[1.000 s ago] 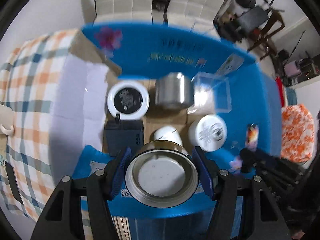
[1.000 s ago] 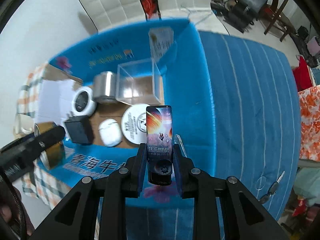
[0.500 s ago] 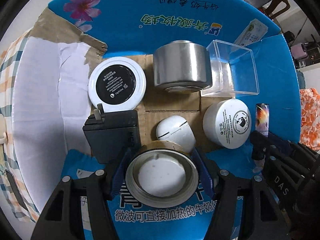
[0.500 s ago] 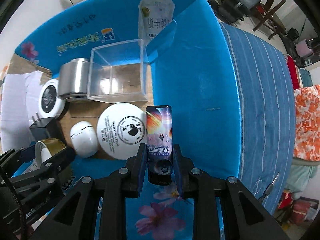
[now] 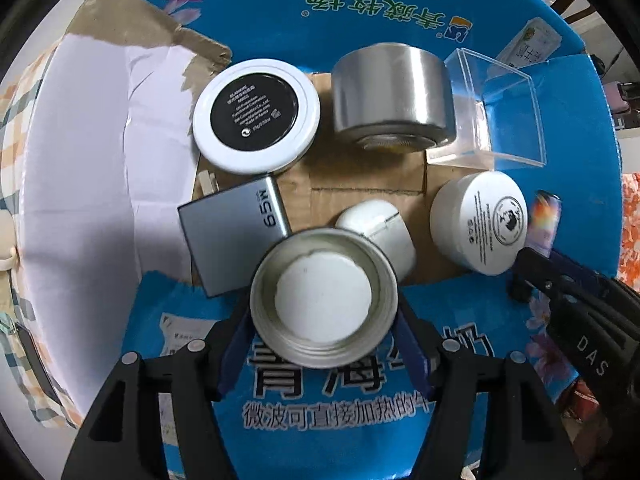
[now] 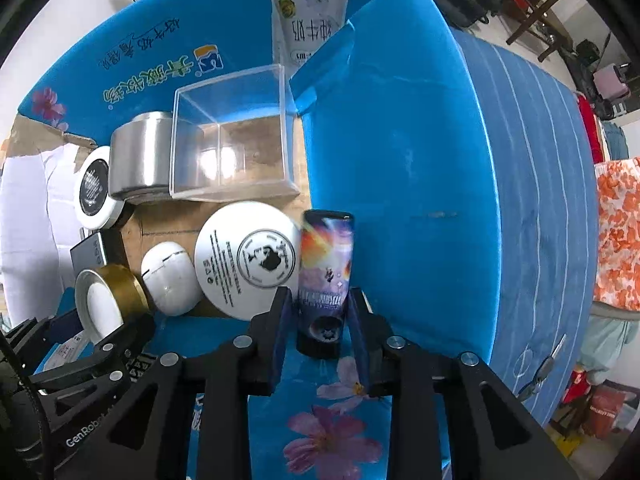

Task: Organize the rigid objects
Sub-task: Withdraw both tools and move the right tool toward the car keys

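Lowered further into the blue carton [image 5: 400, 40] since a second ago, both grippers now down among the things on its cardboard floor. Left gripper [image 5: 324, 316] clenched on a gold-banded round tin [image 5: 324, 296], open face toward the camera, white inside, held at the near edge of the carton just above the near blue flap. Right gripper [image 6: 318, 320] at the near right corner, around a small printed tube [image 6: 326, 268] standing upright; pads [image 6: 280, 320] seemingly a little off its sides, so cannot tell whether clamped or let go. Tube just beside the right wall [image 6: 400, 160] and touching or nearly touching a white cream jar [image 6: 248, 264].

On the carton floor: white egg-shaped case [image 5: 380, 232] between tin and cream jar; grey 65W charger [image 5: 232, 236] left of the tin; white jar with black label [image 5: 256, 116] toward the far left; silver cylinder [image 5: 392, 96] lying on its side at the far middle; clear plastic box [image 5: 496, 116] at the far right corner, beside the cylinder.

Outside the carton, checked cloth [image 5: 12, 120] on the left, blue striped cloth [image 6: 540, 200] on the right.
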The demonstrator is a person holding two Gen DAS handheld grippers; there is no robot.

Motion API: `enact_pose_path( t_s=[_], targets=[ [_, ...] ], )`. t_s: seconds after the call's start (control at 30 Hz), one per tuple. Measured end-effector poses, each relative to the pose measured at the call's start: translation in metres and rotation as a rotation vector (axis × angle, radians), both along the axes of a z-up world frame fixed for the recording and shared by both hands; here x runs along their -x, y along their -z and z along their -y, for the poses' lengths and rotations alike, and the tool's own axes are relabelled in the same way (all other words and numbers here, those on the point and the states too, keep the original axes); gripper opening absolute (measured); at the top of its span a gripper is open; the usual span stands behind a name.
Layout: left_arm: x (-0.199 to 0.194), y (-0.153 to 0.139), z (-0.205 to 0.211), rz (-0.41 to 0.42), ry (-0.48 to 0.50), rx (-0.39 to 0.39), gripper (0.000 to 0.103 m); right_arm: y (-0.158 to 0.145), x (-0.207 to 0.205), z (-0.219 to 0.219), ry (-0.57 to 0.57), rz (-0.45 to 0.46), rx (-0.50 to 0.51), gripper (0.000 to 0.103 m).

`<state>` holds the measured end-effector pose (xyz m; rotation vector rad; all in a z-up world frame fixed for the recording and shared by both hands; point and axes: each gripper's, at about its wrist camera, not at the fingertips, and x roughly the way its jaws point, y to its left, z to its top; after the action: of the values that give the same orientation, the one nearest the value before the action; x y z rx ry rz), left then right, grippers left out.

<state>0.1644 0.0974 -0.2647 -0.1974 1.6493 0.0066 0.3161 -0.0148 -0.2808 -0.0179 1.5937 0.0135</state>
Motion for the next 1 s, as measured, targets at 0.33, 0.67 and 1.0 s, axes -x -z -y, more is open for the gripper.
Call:
enact_pose_path(
  t_s=[0.33,0.67,1.0],
  targets=[
    [0.021,-0.042,-0.015,0.108,-0.018,-0.06,0.088,-0.028,0.013,0.004,-0.025,0.049,-0.038,0.083],
    [0.017,-0.102,-0.024,0.23,-0.039,-0.109,0.103,-0.073,0.038,0.0,-0.058,0.126,-0.045,0.086],
    [0.05,-0.193,-0.008,0.404,-0.039,-0.14,0.103,-0.17,0.075,0.013,-0.077,0.29,-0.086,0.086]
  ],
)
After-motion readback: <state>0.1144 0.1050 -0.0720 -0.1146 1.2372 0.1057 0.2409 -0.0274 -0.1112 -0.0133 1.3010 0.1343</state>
